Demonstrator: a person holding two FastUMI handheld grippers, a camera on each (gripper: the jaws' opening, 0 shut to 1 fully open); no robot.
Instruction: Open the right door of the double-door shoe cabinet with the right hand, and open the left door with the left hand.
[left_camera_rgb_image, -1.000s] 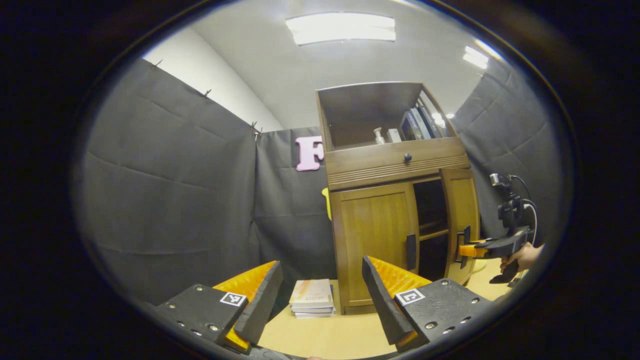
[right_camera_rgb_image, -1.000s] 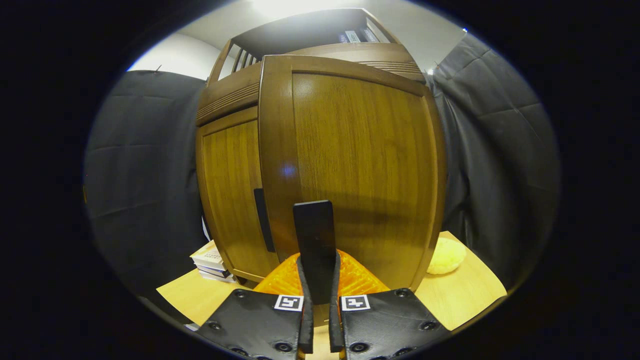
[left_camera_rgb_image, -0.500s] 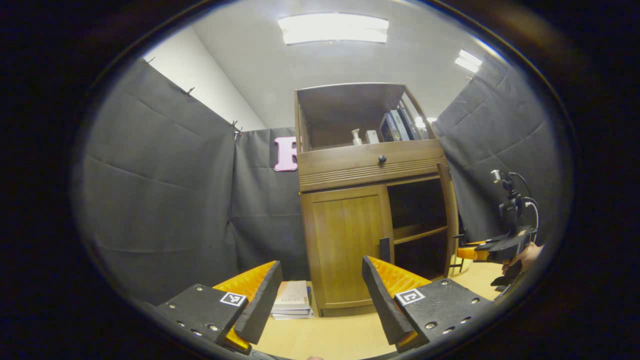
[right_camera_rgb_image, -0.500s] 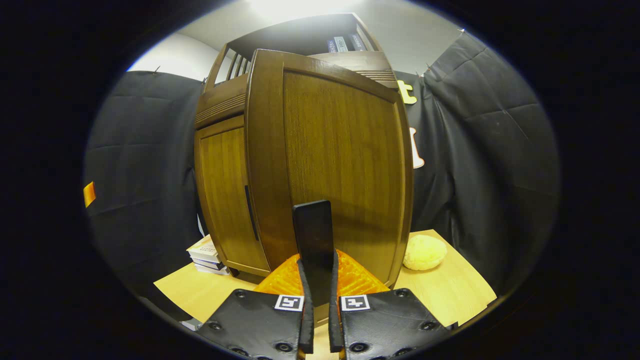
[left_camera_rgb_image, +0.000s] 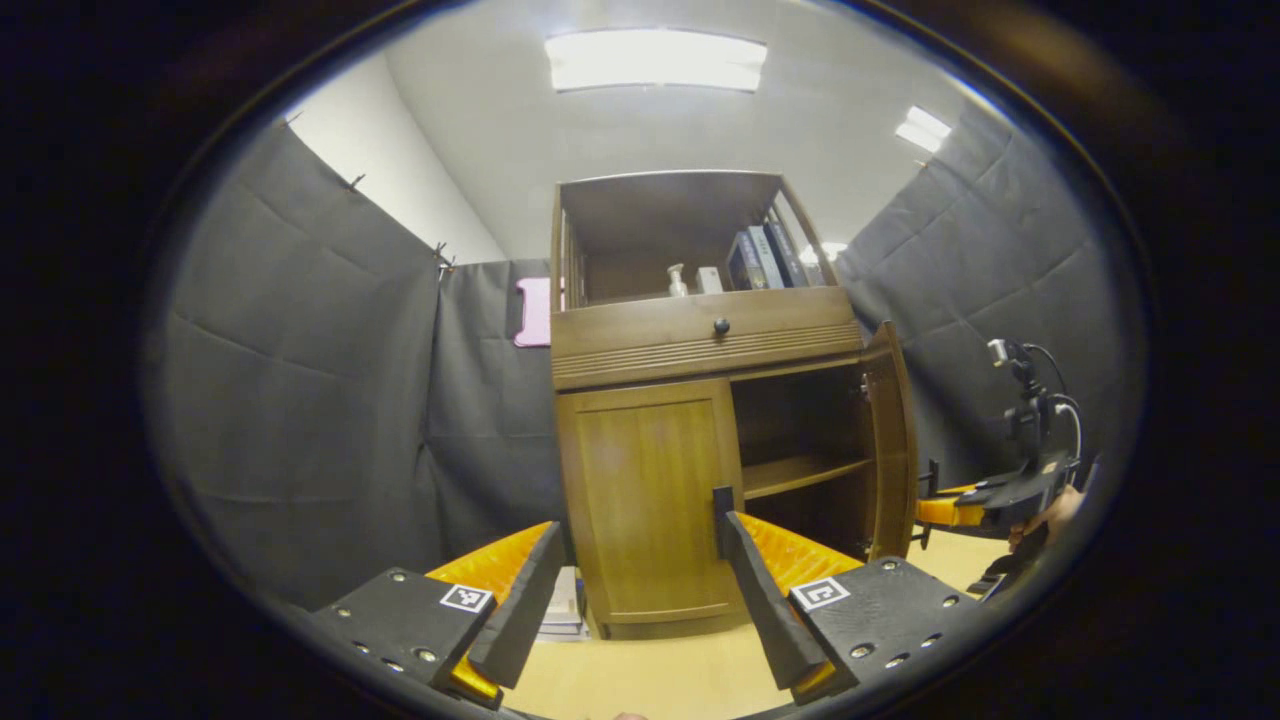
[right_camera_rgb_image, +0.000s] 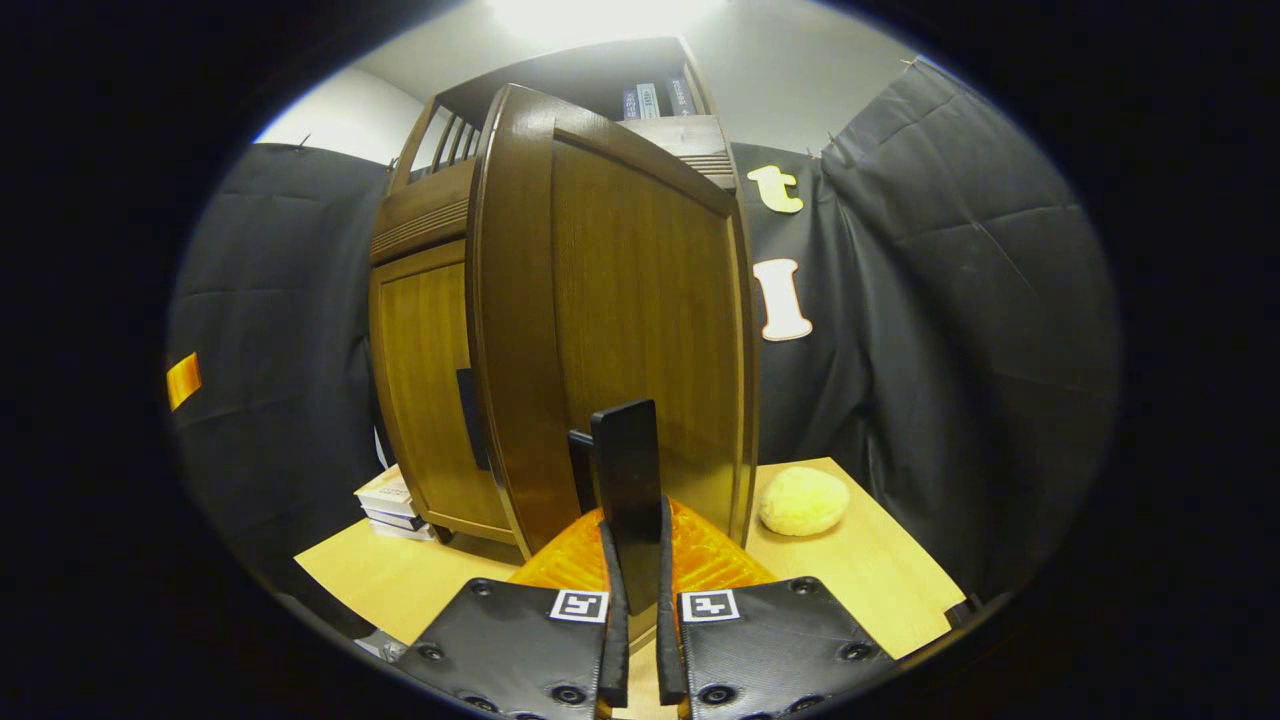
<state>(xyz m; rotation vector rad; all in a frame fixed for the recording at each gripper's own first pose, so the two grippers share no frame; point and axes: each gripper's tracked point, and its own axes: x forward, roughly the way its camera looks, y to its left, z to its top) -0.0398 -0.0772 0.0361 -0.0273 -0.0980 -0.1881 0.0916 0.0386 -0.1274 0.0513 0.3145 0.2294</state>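
Note:
The brown wooden shoe cabinet (left_camera_rgb_image: 700, 330) stands on a light table. Its left door (left_camera_rgb_image: 645, 490) is closed, with a dark vertical handle (left_camera_rgb_image: 721, 505) at its inner edge. The right door (left_camera_rgb_image: 887, 440) is swung wide open, showing a shelf (left_camera_rgb_image: 800, 472) inside. My left gripper (left_camera_rgb_image: 640, 528) is open a short way in front of the left door, touching nothing. In the right gripper view the right door (right_camera_rgb_image: 640, 300) is close ahead, and my right gripper (right_camera_rgb_image: 634, 530) is shut on its black handle (right_camera_rgb_image: 628, 470). The right gripper (left_camera_rgb_image: 928, 505) and a hand also appear by that door's edge.
A stack of books (right_camera_rgb_image: 388, 497) lies on the table (right_camera_rgb_image: 880, 580) left of the cabinet. A round yellow soft object (right_camera_rgb_image: 803, 500) rests right of the open door. Black cloth walls enclose the booth. Books and small bottles (left_camera_rgb_image: 690, 280) sit in the cabinet's top shelf.
The right door has swung further open, pulled by the right gripper on its handle. The left gripper has shifted so the cabinet's left door sits centred between its fingers, and it has stayed open.

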